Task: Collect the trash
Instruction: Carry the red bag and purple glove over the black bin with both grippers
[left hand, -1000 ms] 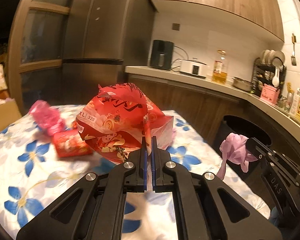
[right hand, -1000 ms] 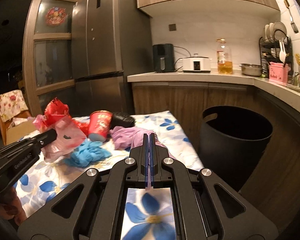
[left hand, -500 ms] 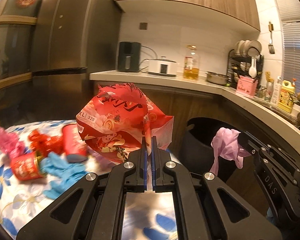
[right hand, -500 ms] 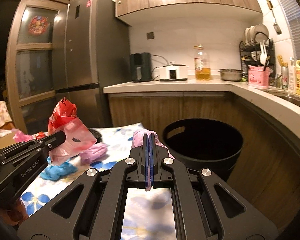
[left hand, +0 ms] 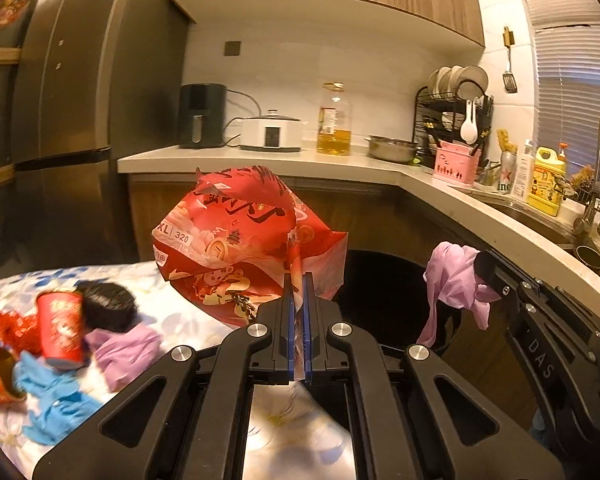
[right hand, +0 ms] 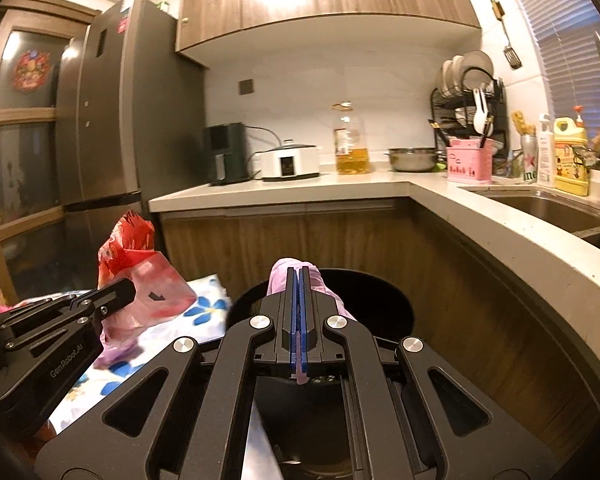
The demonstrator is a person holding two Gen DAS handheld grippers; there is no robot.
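Carrying two pieces of trash toward the black trash bin [right hand: 380, 304], by the look of it. Left gripper [left hand: 297, 280], lower centre of the left wrist view, jaws pressed tight on a lower fold of the crumpled red plastic bag [left hand: 244, 240], which balloons up and left of the tips. Right gripper [right hand: 297, 276], jaws clamped on a thin pink glove [right hand: 280, 276], most of it draped beyond and below the tips, directly over the bin's open mouth.

Best done by holding both pinches until each load hangs fully inside the rim, then spreading the jaws. Pink glove looks ready to drop; red bag sits at the bin's left edge in the left view, partly above the floral-clothed worktop [left hand: 188, 312], so needs bringing further right first. Bulky, light bag likely to catch the rim or drift.

Both grippers tilted slightly downward, side by side, right one nearer the bin.

More trash lower left: red paper cup [left hand: 58, 328], blue glove [left hand: 56, 400].
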